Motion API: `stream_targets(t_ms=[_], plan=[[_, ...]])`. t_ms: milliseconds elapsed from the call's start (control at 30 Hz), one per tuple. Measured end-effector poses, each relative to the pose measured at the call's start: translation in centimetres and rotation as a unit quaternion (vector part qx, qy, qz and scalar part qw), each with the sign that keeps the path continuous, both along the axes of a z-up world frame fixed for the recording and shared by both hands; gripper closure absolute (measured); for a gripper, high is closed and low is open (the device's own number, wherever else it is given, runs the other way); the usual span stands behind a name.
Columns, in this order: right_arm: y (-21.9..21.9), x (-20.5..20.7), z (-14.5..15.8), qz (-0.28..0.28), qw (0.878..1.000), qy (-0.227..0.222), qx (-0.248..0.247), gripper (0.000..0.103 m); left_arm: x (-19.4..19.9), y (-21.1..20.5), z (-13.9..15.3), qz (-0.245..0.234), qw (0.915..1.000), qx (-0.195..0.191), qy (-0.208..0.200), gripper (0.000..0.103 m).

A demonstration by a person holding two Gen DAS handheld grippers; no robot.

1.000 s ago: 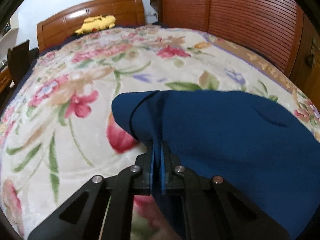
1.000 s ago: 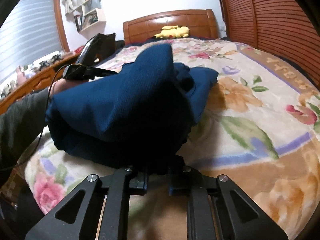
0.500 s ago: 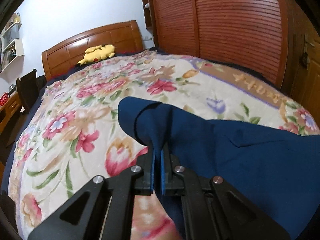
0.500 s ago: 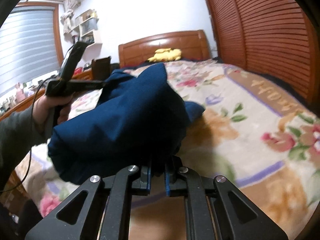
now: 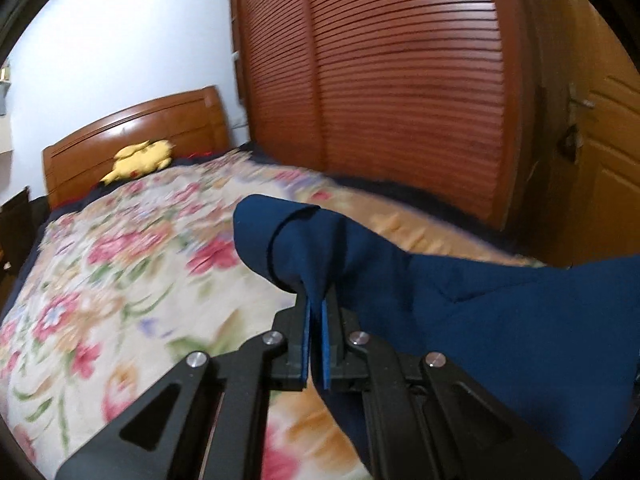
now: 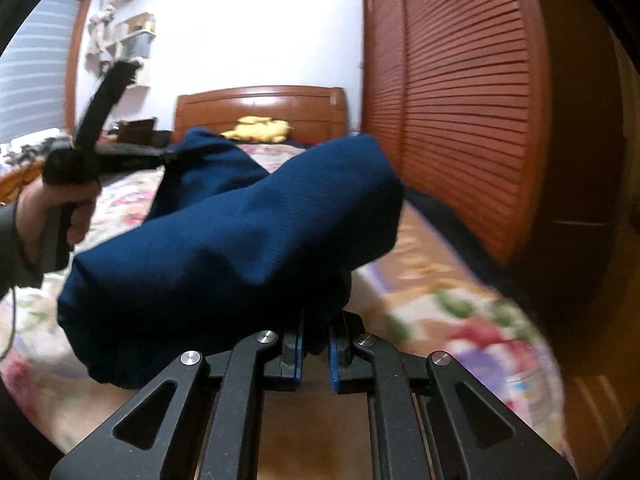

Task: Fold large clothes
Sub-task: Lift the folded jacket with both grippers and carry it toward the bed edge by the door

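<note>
A large dark blue garment (image 5: 500, 312) hangs in the air between both grippers, above the bed. My left gripper (image 5: 316, 320) is shut on a pinched edge of it, a folded corner standing up just past the fingertips. In the right wrist view the blue garment (image 6: 240, 240) bulges over my right gripper (image 6: 316, 340), whose blue pads clamp a thick bunch of the cloth. The left gripper (image 6: 168, 156) shows there too, held by a person's hand (image 6: 52, 208) at the upper left, gripping the garment's far end.
A bed with a floral blanket (image 5: 120, 272) fills the lower view. A wooden headboard (image 5: 132, 132) and a yellow plush toy (image 5: 140, 158) lie at its far end. Slatted wooden wardrobe doors (image 5: 400, 100) run along the right, a door (image 5: 600, 168) beyond. Shelves (image 6: 136, 40) hang on the far wall.
Both grippers have risen and swung up, lifting the blue garment off the blanket. More wall and wardrobe now show, and the bed lies lower in both views.
</note>
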State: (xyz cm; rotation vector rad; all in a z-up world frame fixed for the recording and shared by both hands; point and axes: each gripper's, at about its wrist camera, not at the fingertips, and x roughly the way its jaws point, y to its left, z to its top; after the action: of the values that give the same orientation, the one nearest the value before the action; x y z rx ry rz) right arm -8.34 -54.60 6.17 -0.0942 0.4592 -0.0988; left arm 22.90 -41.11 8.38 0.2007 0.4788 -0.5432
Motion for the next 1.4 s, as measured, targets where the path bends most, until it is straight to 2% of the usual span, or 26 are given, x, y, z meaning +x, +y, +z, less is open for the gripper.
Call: stream_targets(t_ms=[200, 333, 400, 467, 533, 667, 733, 867, 933, 1000, 1167, 1233, 1300, 1400], plan=[[-6.6, -4.2, 1.6, -0.068, 0.997, -0.011, -0.046, 0.097, -0.6, -10.8, 1.6, -0.061, 0.9978, -0.016, -0.022, 0.102], [-10.2, -7.2, 1.7, -0.125, 0.99, -0.012, -0.069, 0.097, -0.8, -16.8, -0.1, -0.105, 0.9941, -0.029, 0.005, 0.101], [-11.9, -8.1, 0.6, -0.146, 0.987, 0.005, -0.071, 0.097, -1.2, -19.2, -2.1, -0.124, 0.992, -0.005, 0.023, 0.1], [-13.2, -8.3, -1.1, -0.157, 0.985, 0.041, -0.061, 0.096, -1.9, -21.1, -4.9, -0.141, 0.9876, 0.05, 0.047, 0.099], [-14.2, -8.3, -3.3, -0.169, 0.981, 0.076, -0.048, 0.095, -3.2, -20.7, -6.4, -0.143, 0.9868, 0.071, 0.026, 0.099], [-14.9, -9.3, -4.2, -0.188, 0.979, 0.076, -0.001, 0.09, -4.5, -18.7, -7.4, -0.151, 0.9842, 0.079, 0.049, 0.098], [-14.5, -9.8, -4.0, -0.196, 0.978, 0.071, -0.002, 0.079, -5.6, -17.5, -7.3, -0.155, 0.9833, 0.081, 0.049, 0.096], [-14.1, -12.4, -2.5, -0.215, 0.975, 0.048, -0.018, 0.065, -7.8, -15.0, -6.5, -0.169, 0.9822, 0.069, 0.044, 0.09], [-14.0, -13.1, -1.1, -0.221, 0.974, 0.033, -0.025, 0.047, -9.0, -13.3, -6.2, -0.176, 0.9816, 0.061, 0.041, 0.086], [-13.5, -13.6, 0.3, -0.224, 0.974, 0.011, -0.034, 0.04, -10.3, -12.0, -6.1, -0.185, 0.98, 0.057, 0.047, 0.083], [-12.4, -12.3, 2.3, -0.195, 0.981, -0.01, -0.021, 0.039, -14.0, -8.9, -6.4, -0.197, 0.978, 0.048, 0.05, 0.078], [-11.8, -10.8, 2.3, -0.167, 0.986, -0.008, -0.007, 0.039, -15.3, -7.3, -6.9, -0.205, 0.9756, 0.035, 0.071, 0.076], [-11.3, -8.8, 1.8, -0.156, 0.988, 0.003, -0.006, 0.039, -16.1, -6.5, -7.5, -0.204, 0.975, 0.035, 0.081, 0.074], [-11.6, -5.7, -0.1, -0.154, 0.987, 0.037, -0.001, 0.039, -17.9, -4.7, -7.8, -0.2, 0.9764, 0.042, 0.071, 0.072]])
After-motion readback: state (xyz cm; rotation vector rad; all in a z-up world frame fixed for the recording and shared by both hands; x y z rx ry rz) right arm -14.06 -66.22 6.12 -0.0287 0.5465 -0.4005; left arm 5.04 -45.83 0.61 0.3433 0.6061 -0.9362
